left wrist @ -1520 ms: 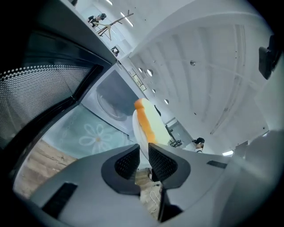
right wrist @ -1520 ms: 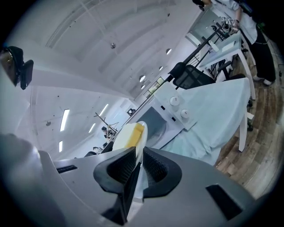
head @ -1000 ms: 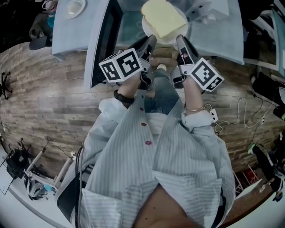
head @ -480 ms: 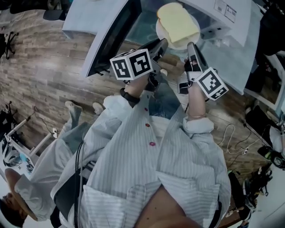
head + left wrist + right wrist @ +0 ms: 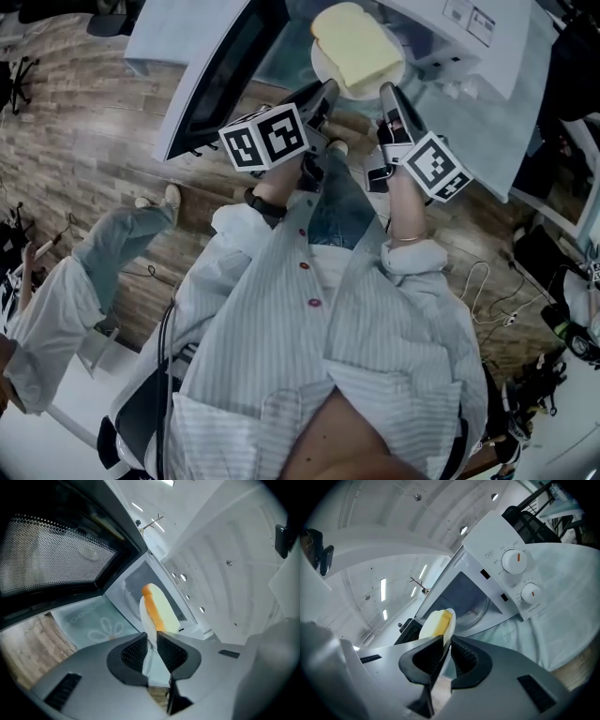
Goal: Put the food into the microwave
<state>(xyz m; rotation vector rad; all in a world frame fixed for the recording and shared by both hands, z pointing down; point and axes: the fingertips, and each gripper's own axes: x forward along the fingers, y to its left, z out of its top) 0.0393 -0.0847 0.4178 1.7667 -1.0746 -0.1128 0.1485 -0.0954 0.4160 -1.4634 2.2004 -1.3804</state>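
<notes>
The plate (image 5: 345,90) hung between the two grippers, carried at its near rim. The left gripper (image 5: 152,641) had its ribbed black pads pinched narrowly on the thin white edge, and the right gripper (image 5: 447,641) was clamped the same way on the other side, so both hands were about equally near the load. On the plate lay the food (image 5: 356,45), a thick pale-yellow slab with rounded corners and an orange crust-like edge, its longer side running slantwise across the plate. What the coming move turned on was plain: the microwave (image 5: 506,573) stood straight ahead of the plate, away from the person, with its dark hollow facing the grippers and a glass turntable faintly visible within. Its door (image 5: 220,80) – dark, with a dotted mesh window – was swung wide to the left, leaving the mouth free. The plate seemed to sit right at that mouth; whether its far rim had crossed the sill could not be told. The box was smooth white, with two round dials on the right, and stood on a pale cloth (image 5: 89,625) with a flower print.
</notes>
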